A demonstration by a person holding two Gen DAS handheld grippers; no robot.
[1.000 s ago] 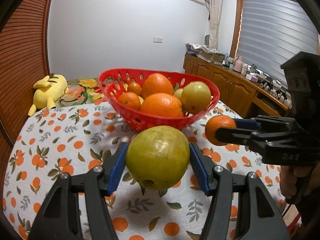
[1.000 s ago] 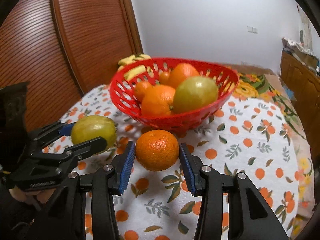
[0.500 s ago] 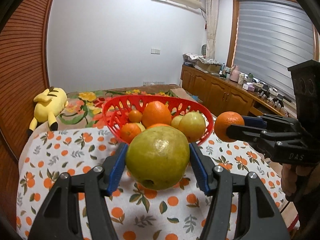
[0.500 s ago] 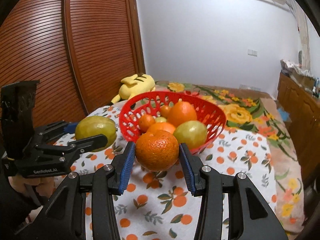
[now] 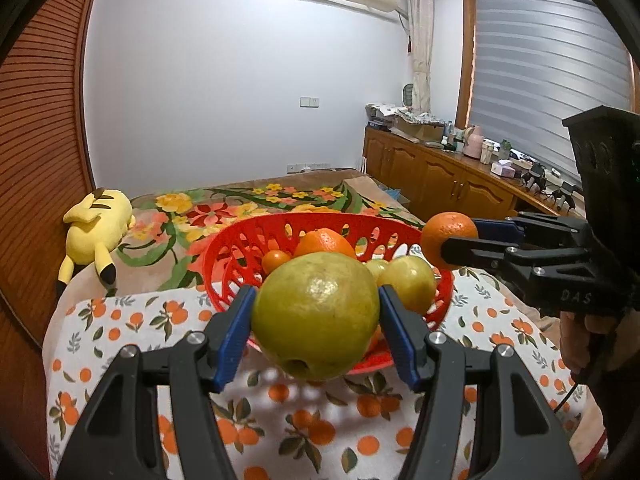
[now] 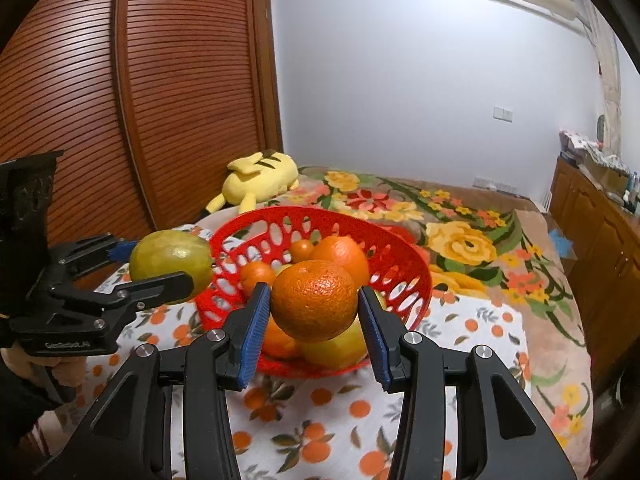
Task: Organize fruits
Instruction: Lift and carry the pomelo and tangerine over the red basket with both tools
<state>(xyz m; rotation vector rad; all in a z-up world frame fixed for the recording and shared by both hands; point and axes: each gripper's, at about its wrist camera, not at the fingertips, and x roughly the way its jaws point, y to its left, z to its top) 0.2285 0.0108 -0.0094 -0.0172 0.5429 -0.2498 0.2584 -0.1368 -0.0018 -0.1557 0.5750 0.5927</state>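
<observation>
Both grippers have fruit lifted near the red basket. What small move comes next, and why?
Probably carry both forward over the red basket before opening anything. The left gripper is shut on the green fruit, the right gripper on the orange, and both fruits look to hang at the near rim, clear of the tablecloth, so releasing now might drop them outside.

A table draped in a white cloth printed with oranges and green leaves (image 5: 120,320) fills the lower part of both views. On it, mid-frame, sits a red perforated plastic basket (image 6: 404,264). Behind, a floral blanket in yellows and reds (image 6: 460,216) carries a yellow plush toy (image 5: 98,226) at left.
</observation>
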